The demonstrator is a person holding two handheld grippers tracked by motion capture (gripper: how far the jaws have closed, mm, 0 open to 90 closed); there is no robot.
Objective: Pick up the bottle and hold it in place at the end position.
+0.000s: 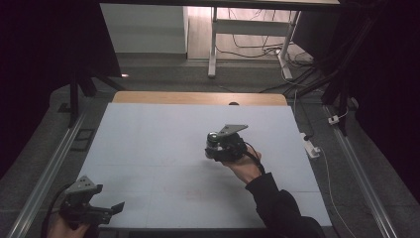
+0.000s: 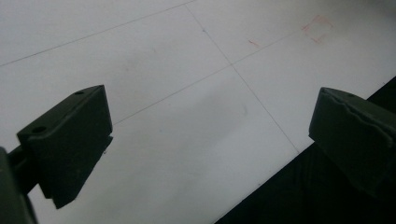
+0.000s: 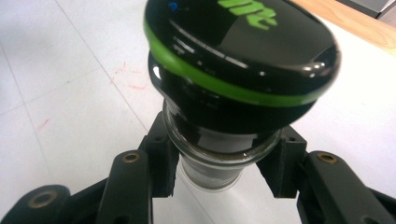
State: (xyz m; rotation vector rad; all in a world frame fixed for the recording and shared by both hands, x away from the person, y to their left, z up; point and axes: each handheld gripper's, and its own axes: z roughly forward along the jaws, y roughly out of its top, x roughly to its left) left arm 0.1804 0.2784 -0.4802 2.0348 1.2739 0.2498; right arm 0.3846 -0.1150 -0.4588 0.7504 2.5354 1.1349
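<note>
The right gripper (image 1: pixel 214 147) sits over the white table sheet (image 1: pixel 148 148), slightly toward 3 o'clock of the sheet's centre, held by the person's right hand (image 1: pixel 243 168) entering from 5 o'clock. Its jaws are clamped on a glass jar (image 3: pixel 215 158) with a black lid (image 3: pixel 243 51) that carries a green ring and green lettering. In the right gripper view the two black pads (image 3: pixel 161 158) press the jar's glass neck from either side, just below the lid. The jar hangs clear above the sheet, its base not touching it.

The left gripper (image 1: pixel 117 208) rests at the sheet's 7 o'clock corner, held by the left hand (image 1: pixel 62 228). Its jaws are spread wide with nothing between them. In the left gripper view one jaw is over the white sheet and the other is over the dark area past the sheet's near edge.

Open room: the white sheet is bare from the right gripper outward to 9, 12 and 6 o'clock; it shows faint pencil grid lines and small red marks (image 2: pixel 317 29). The two grippers are well apart.

Edges: a wooden strip (image 1: pixel 198 97) of the table borders the sheet at 12 o'clock. Metal rails (image 1: pixel 44 173) run along the 9 and 3 o'clock sides. A white power strip (image 1: pixel 311 145) with its cable lies just off the 3 o'clock edge, near the right gripper's side.
</note>
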